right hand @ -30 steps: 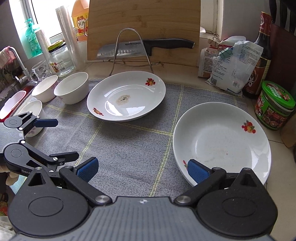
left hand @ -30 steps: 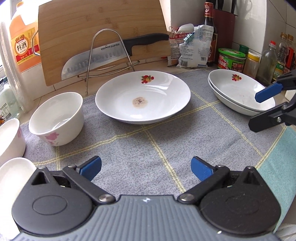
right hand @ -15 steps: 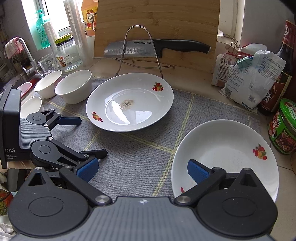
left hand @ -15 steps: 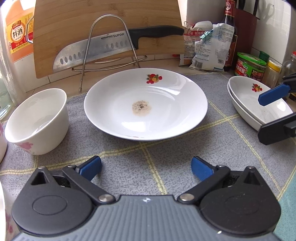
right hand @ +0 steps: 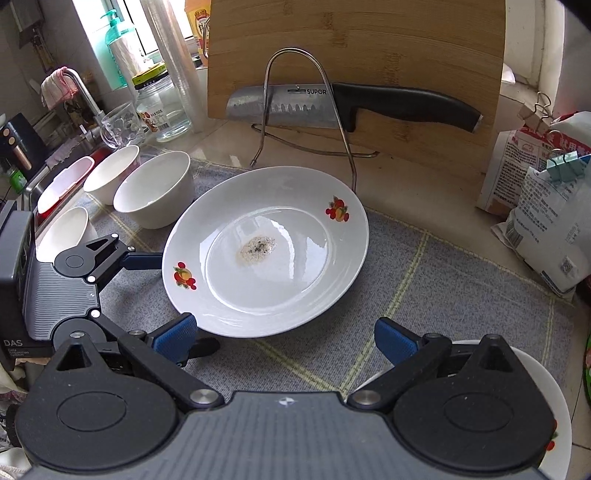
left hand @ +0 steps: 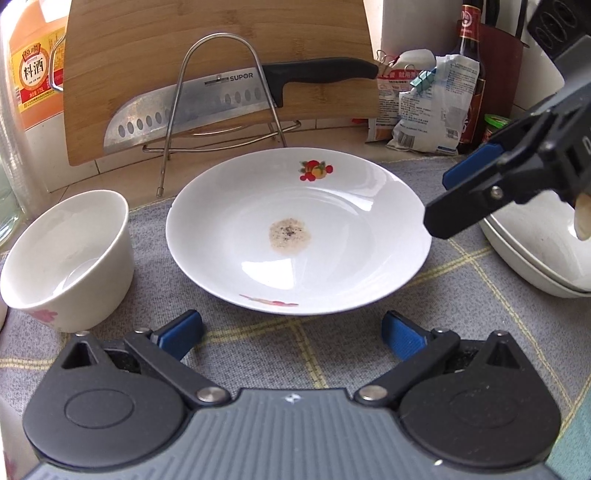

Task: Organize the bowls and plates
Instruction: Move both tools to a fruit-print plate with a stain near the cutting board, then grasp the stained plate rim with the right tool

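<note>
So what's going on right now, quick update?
Left gripper open, at the plate near rim. Right gripper open, closing in too. Plate flat on cloth, brown speckled spot in its middle. Bowl just left.

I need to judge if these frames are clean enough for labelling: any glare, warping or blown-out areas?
Left wrist view: window glare streaks the plate, and the cutting board bows from fisheye warp. Right wrist view: the window is overexposed, and the plate shows similar sheen.

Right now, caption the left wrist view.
Open left gripper faces a stained plate; right gripper nears its rim.
</note>
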Motion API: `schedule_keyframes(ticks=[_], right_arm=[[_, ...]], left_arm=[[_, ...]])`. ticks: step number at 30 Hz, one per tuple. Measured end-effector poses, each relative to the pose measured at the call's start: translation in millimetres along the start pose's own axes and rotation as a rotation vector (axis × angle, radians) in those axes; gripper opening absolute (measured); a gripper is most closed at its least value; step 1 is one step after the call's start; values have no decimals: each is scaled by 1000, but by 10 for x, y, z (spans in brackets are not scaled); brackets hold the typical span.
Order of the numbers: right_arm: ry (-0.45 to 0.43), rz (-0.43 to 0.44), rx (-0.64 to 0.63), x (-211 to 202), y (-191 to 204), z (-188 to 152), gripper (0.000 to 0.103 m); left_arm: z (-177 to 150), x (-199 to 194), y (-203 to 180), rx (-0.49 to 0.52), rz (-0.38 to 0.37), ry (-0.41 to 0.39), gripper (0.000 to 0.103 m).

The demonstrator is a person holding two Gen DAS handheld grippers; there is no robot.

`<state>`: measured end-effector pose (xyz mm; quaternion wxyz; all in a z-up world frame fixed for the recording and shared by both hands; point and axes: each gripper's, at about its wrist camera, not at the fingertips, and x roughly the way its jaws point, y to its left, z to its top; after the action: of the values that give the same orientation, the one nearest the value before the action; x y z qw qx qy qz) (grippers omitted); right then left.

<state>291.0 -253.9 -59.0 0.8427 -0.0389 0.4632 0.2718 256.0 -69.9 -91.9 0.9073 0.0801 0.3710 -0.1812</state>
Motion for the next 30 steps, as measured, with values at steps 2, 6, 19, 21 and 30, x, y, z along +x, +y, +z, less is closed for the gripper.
schedule_keyframes(ticks=[2, 6, 19, 21, 30], right_arm=[[19, -1, 23, 79, -43, 86, 103], [50, 22, 32, 238, -125, 225, 103], [119, 107, 82, 642, -310, 448, 103], [119, 117, 74, 675, -314, 490, 103], [121, 173, 40, 833, -341, 724, 103]], left_arm=[[-7, 1, 5, 2, -3, -10, 103], [-18, -5, 14, 9, -9, -22, 103], [-21, 1, 31, 17, -18, -44, 103], [-16, 1, 36, 17, -19, -44, 103], [-14, -13, 44, 31, -29, -44, 103]])
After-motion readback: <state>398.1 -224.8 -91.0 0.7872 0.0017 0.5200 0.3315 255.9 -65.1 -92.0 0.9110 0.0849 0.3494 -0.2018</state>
